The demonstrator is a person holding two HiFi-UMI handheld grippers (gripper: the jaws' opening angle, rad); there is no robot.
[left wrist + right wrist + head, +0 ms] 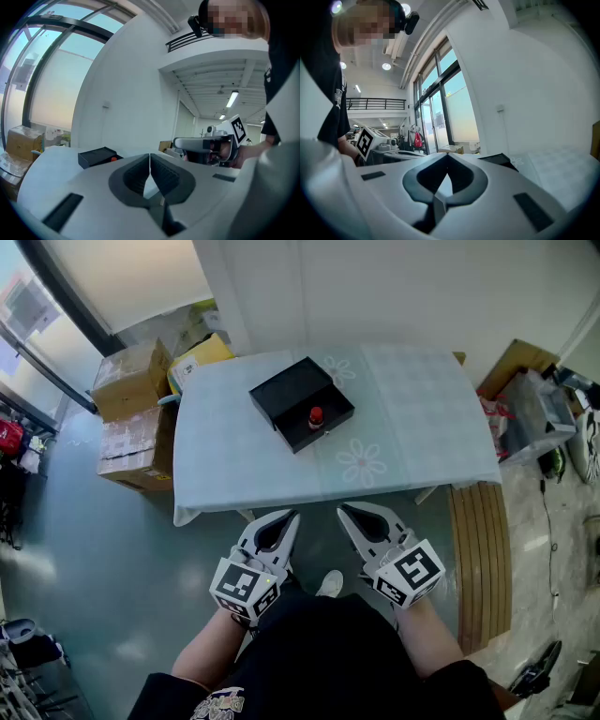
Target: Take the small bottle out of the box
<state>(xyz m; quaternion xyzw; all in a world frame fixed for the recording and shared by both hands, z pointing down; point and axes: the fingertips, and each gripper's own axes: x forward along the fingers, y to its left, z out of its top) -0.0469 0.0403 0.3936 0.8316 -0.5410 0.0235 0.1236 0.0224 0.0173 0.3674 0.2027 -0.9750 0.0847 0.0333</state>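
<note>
Pale-blue cloth covers the table [422, 427]. A black box [286, 390] sits mid-top with bare cloth on every side, and the small bottle [316, 417], red-capped, is in its near corner. The left gripper [290, 516] and right gripper [345, 511] hang just off the near edge. Cardboard boxes [131, 381] crowd the left edge.
Left gripper view: jaws pressed together, nothing between; box [96, 157] ahead-left.
Right gripper view: jaws likewise together, nothing between; box [499, 160] ahead-right.

The tabletop [422, 418] is covered by a pale blue-green cloth [234, 486] with faint flower prints. On the cloth lies one black box [289, 393], set at an angle, far and slightly left of centre.
</note>
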